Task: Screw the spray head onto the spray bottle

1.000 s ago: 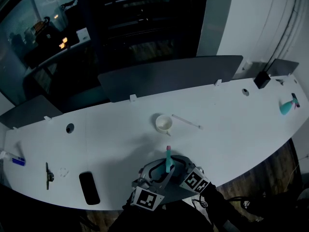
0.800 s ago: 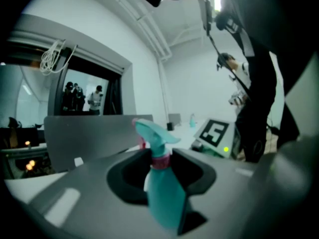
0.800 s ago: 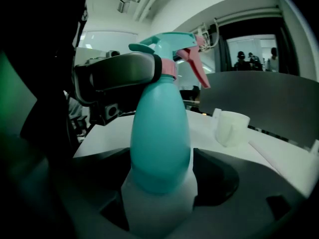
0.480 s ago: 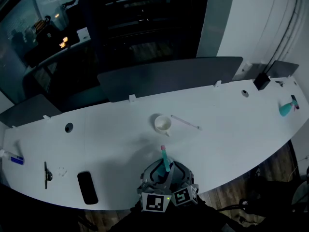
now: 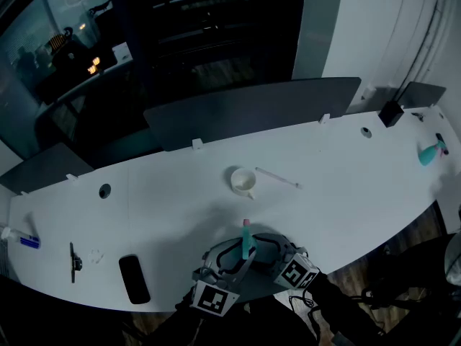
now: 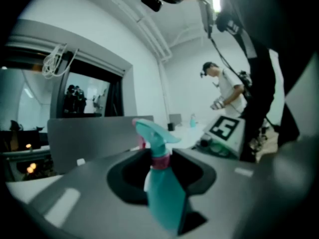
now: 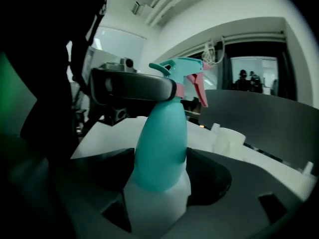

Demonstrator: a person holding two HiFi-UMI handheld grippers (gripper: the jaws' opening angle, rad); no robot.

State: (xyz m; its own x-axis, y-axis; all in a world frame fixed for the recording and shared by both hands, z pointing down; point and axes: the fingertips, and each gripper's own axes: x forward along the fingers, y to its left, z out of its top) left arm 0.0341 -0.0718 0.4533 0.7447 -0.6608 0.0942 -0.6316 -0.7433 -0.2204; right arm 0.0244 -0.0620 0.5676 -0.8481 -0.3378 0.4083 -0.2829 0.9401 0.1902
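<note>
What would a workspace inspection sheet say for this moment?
Surface: white curved table.
Job's things: teal spray bottle held upright between the grippers, spray head seated on its neck.
Clutter: white cup, thin white stick, black phone, second teal spray bottle at far right.
Grippers: left gripper shut on the pink collar; right gripper jaws have just been closing beside the bottle's body, contact unclear.
Cables: black cables down the wall.
Surroundings: grey dividers, dark windows.
</note>
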